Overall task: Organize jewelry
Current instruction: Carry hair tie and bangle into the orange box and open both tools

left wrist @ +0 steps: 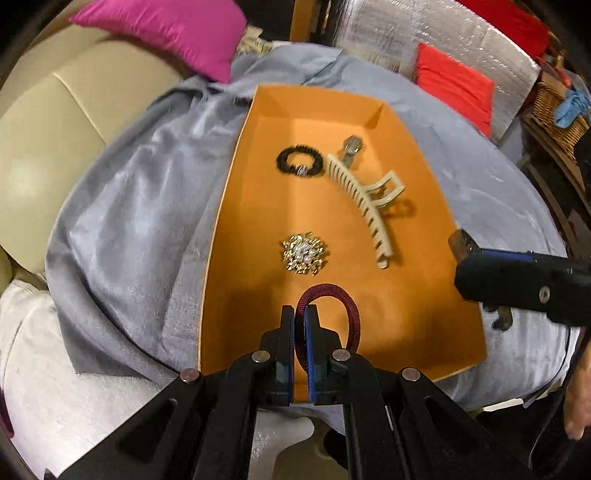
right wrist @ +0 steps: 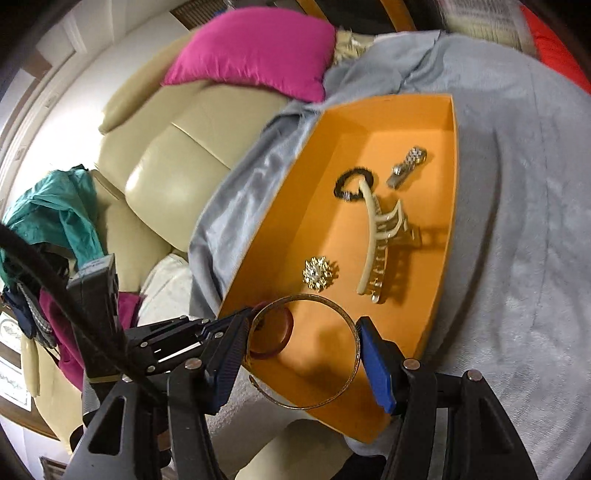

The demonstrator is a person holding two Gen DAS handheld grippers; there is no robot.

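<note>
An orange tray (left wrist: 258, 206) lies on a grey cloth. In it are a black scrunchie (left wrist: 297, 160), a cream hair claw (left wrist: 364, 206), a gold pearl brooch (left wrist: 304, 254) and a silver metal piece (left wrist: 351, 146). My left gripper (left wrist: 299, 314) is shut on a dark red coiled hair tie (left wrist: 349, 310) over the tray's near end. My right gripper (right wrist: 303, 347) holds a gold bangle (right wrist: 343, 312) across its width, both pads against the rim, above the tray's (right wrist: 406, 295) near corner. The right wrist view also shows the red tie (right wrist: 287, 332) just behind the bangle.
The grey cloth (left wrist: 129, 229) covers a rounded surface beside a cream leather sofa (right wrist: 166, 166) with a pink cushion (left wrist: 173, 33). Red cushions (left wrist: 454, 85) and a wicker basket (left wrist: 554, 107) sit at the far right. Teal clothing (right wrist: 55, 210) hangs at the left.
</note>
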